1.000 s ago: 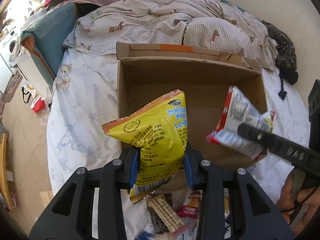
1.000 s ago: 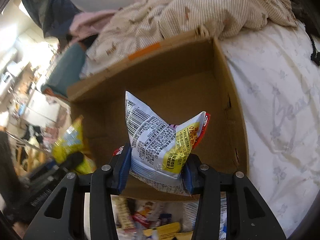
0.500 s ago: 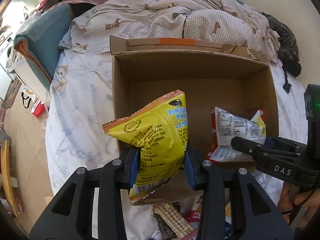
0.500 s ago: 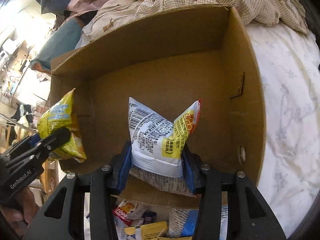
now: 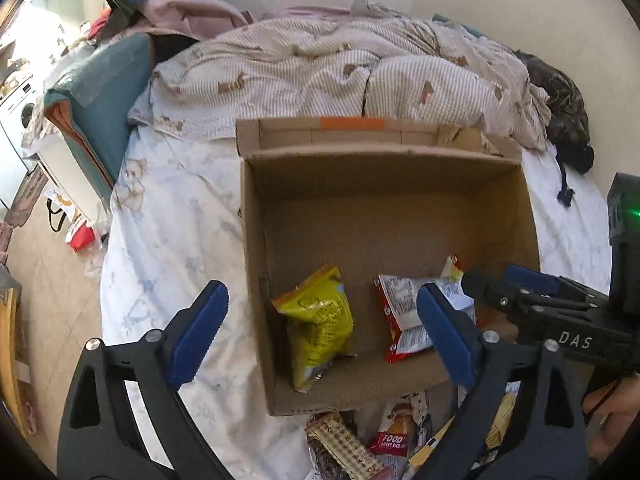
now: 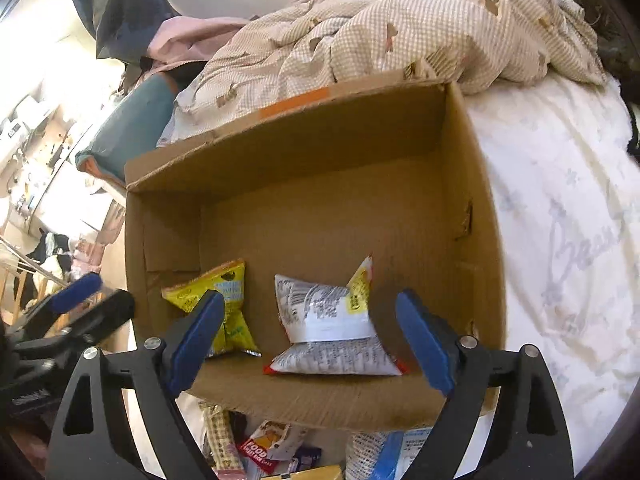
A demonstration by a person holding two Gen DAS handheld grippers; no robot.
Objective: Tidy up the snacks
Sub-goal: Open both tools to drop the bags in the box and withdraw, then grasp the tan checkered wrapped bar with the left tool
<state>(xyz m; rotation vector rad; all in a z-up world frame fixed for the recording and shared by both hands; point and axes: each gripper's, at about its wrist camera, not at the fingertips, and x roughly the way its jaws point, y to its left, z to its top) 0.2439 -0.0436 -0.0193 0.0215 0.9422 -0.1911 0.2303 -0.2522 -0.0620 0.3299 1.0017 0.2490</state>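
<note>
In the box (image 5: pixel 256 240), both bags, apparently loose, as jaws just opened.

Yellow snack bag (image 5: pixel 318 322), brown cardboard box (image 5: pixel 384 172), checked quilt (image 5: pixel 344 68)

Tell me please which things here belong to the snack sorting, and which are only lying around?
Job: cardboard box; yellow snack bag; white-and-red snack bag; loose snacks in front of the box.

Lying about: checked duvet; teal cushion; bedsheet.
</note>
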